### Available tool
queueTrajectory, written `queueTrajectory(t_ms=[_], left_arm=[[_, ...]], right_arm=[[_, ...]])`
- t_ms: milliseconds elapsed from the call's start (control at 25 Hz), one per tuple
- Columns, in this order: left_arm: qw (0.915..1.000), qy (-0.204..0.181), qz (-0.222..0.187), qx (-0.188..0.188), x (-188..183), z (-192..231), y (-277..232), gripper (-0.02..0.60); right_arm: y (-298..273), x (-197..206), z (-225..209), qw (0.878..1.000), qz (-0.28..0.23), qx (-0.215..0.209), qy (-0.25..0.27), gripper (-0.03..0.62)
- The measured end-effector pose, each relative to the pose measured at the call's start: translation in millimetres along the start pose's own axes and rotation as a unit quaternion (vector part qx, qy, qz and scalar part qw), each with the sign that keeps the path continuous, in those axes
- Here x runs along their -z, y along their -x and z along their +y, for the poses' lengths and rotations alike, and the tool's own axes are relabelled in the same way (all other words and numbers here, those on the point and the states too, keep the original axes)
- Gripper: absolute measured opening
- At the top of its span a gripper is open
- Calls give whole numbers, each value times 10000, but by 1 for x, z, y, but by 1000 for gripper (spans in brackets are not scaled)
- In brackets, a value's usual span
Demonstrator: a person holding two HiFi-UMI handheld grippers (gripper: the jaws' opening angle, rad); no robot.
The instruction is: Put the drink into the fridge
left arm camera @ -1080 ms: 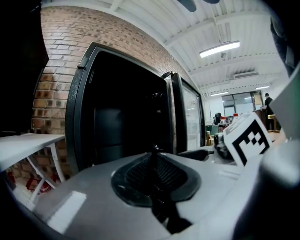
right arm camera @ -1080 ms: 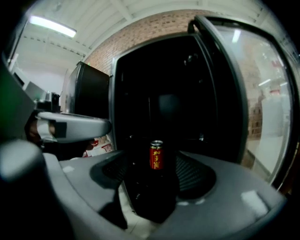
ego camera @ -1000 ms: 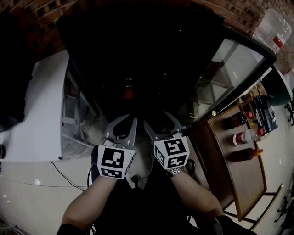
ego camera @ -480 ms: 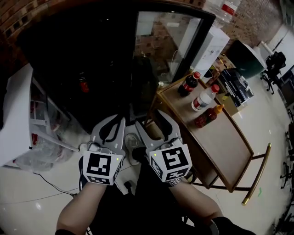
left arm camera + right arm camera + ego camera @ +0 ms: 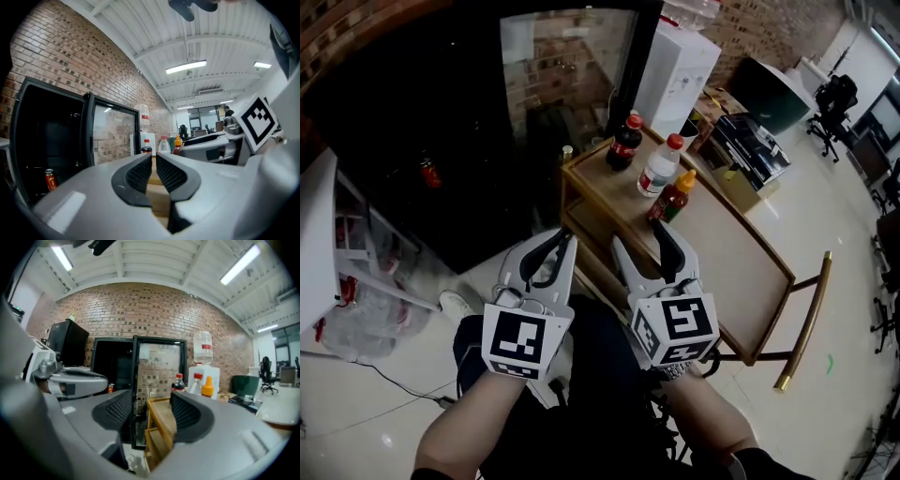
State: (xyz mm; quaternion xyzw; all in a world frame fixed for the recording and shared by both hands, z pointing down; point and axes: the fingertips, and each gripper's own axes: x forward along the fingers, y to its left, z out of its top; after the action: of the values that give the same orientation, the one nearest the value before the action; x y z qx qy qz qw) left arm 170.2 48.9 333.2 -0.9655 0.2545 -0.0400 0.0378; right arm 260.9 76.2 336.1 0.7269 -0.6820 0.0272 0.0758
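While a cola bottle [image 5: 625,142] stands on the wooden cart [image 5: 741,253] at one o'clock, your left gripper [image 5: 561,240] shows narrow, empty fingers; your right gripper [image 5: 639,234], jaws just closing slightly, gapes wide and empty.

Three bottles on the bench [image 5: 727,246]: one dark cola bottle [image 5: 625,142], one clear bottle [image 5: 659,169], one orange-capped bottle [image 5: 672,197]; one red can [image 5: 428,172].
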Motion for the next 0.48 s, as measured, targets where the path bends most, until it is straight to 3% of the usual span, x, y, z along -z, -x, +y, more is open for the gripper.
queueTrajectory(t_ms=[200,480], left_arm=[[9997,191,-130,47,-12,-28,-10,32],[9995,-133,164,232,3,-33,-23,32]], right_arm=[[10,6,-46,9992,119,389,-12,267],[-8,11,-103,9956,365,857,-105,268]])
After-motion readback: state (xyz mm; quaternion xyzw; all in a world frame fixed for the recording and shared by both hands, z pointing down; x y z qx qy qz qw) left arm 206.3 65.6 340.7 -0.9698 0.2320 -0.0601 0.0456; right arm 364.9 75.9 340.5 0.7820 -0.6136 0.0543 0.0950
